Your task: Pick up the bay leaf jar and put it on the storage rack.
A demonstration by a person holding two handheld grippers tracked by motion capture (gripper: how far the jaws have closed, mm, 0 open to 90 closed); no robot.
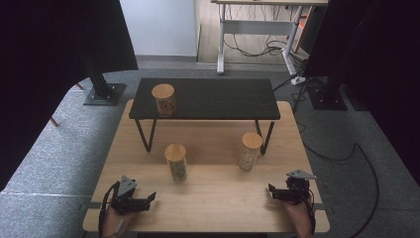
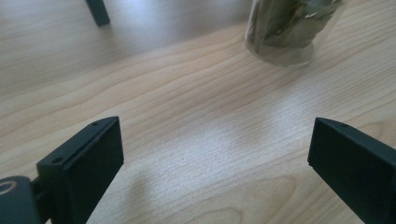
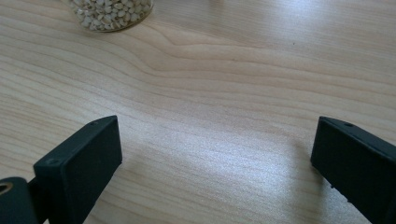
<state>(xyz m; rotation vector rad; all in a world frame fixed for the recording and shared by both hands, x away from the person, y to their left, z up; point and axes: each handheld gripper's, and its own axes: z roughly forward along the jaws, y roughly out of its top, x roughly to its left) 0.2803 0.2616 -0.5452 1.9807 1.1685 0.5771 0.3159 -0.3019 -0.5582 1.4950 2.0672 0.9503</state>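
Three glass jars with round wooden lids stand in the high view. One jar (image 1: 164, 99) is on the black shelf (image 1: 223, 99). A jar of green leaves (image 1: 176, 162) (image 2: 292, 28) stands on the wooden table (image 1: 218, 198), ahead of my left gripper (image 1: 150, 198) (image 2: 215, 158). A jar of pale beans (image 1: 250, 151) (image 3: 112, 11) stands ahead and left of my right gripper (image 1: 272, 190) (image 3: 215, 158). Both grippers rest low near the table's front edge. Each is open wide, with bare wood between its jaws.
The black shelf stands on thin metal legs (image 1: 144, 135) across the back half of the table. Grey carpet (image 1: 59, 148) surrounds the table, with black stands (image 1: 103, 91) and cables (image 1: 346, 148) on it. A white desk frame (image 1: 257, 29) stands at the back.
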